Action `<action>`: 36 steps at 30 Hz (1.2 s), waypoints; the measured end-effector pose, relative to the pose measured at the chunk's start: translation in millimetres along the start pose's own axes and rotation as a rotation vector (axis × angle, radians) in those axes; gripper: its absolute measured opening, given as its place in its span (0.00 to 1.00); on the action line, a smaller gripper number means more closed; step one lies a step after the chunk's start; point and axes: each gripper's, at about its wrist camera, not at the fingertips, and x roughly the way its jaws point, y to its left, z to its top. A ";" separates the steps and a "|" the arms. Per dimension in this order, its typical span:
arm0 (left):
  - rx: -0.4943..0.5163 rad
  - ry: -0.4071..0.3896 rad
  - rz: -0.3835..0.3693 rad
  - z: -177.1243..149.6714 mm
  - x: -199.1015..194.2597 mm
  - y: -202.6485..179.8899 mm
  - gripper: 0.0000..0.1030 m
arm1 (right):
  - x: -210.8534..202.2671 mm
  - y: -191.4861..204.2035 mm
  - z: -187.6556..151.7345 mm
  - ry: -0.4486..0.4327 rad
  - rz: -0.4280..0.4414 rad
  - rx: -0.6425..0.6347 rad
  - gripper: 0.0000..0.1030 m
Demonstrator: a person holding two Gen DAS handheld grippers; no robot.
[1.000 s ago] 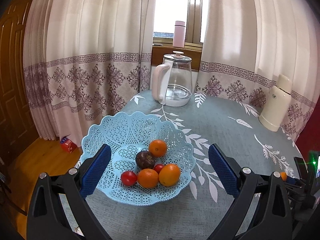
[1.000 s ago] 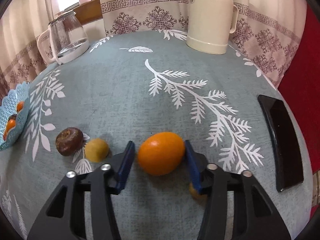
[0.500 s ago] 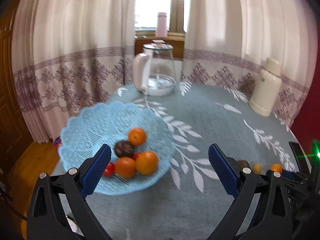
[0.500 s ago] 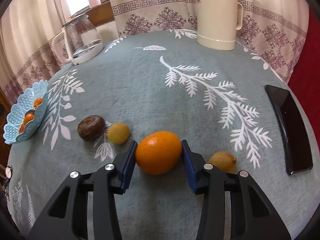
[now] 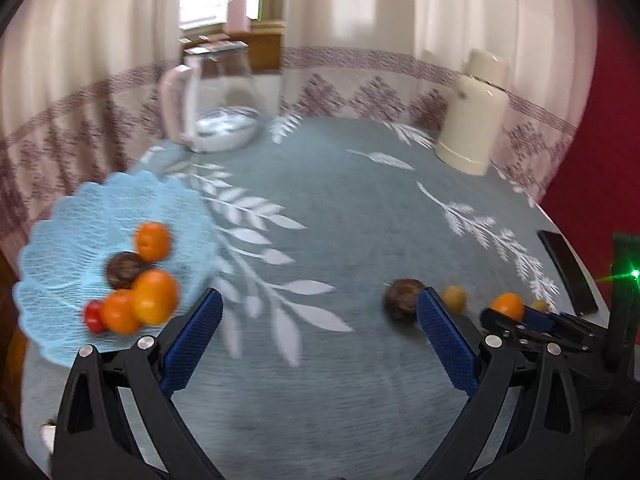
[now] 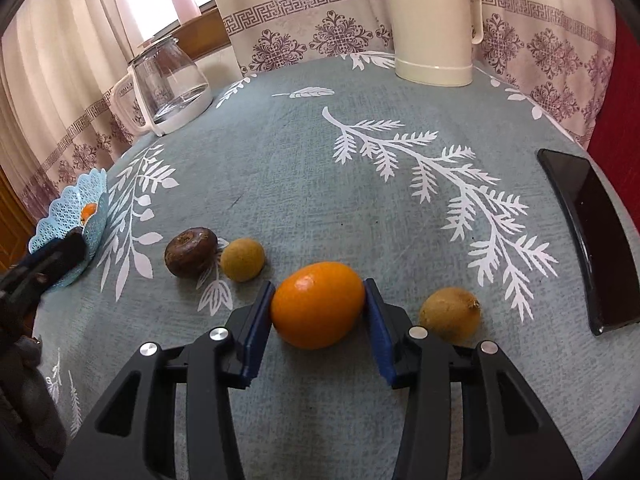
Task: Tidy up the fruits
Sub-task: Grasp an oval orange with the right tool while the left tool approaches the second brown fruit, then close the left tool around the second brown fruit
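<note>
Left wrist view: the left gripper (image 5: 316,336) hangs wide open and empty, the blue basket (image 5: 60,216) at its 10 o'clock. Right wrist view: the right gripper (image 6: 319,312) clamps the orange (image 6: 318,305) on the tablecloth (image 6: 320,160); firm, light, smooth-skinned, probably best pinched across its middle.

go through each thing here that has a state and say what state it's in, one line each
right gripper: shut on the orange
orange: gripped, on or just above the cloth
left gripper: open, empty
blue basket: holding fruit
glass kettle: lid on, a little water inside
cream flask: upright, closed
dark fruit: loose on the cloth
phone: screen dark
</note>
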 end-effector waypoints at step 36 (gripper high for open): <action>0.007 0.177 -0.181 -3.5 73.9 -36.9 0.47 | -0.2 -7.1 -0.3 -0.005 0.056 0.040 0.45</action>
